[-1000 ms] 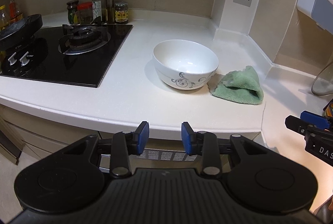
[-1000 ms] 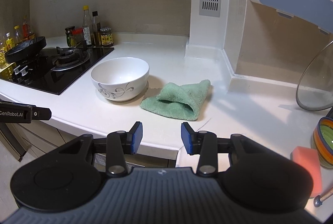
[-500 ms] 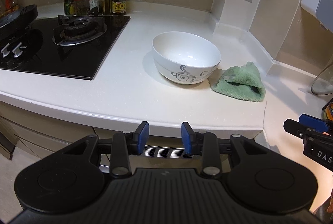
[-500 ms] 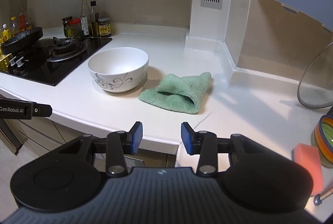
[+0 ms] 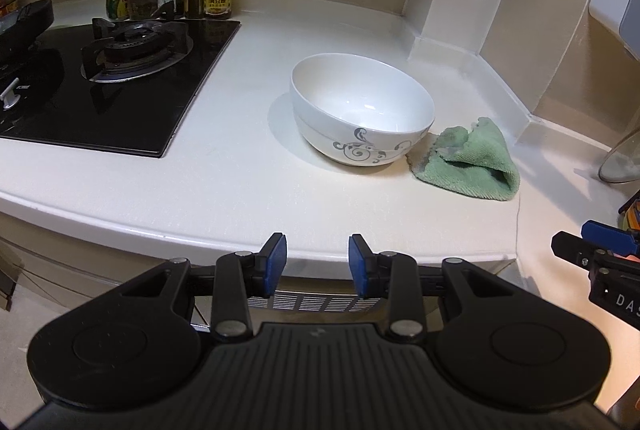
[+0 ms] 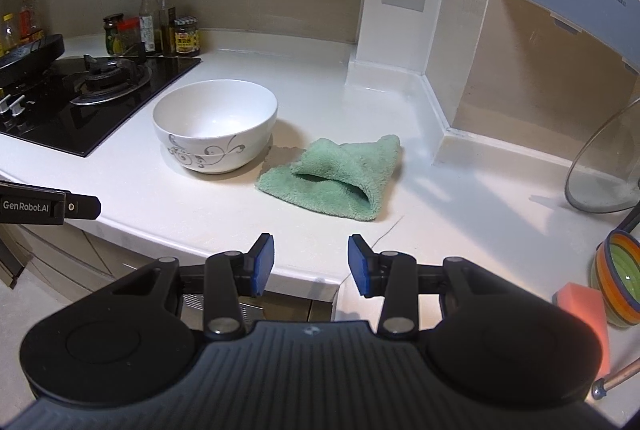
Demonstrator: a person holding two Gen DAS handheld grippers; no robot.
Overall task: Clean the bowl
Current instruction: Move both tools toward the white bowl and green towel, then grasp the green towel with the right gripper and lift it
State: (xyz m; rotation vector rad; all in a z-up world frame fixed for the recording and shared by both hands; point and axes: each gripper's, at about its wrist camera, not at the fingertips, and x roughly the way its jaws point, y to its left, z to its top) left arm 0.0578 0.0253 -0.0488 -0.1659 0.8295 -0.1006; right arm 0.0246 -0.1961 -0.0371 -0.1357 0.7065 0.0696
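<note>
Both hand-held grippers (image 5: 317, 262) (image 6: 310, 264) gape empty – bowl (image 5: 362, 108) touches cloth (image 5: 472, 162) midcounter

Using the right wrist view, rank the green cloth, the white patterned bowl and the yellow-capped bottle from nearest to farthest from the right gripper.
1. Green cloth, just ahead of the right gripper.
2. White patterned bowl, ahead-left.
3. Yellow-capped bottle, far left by the wall.
</note>
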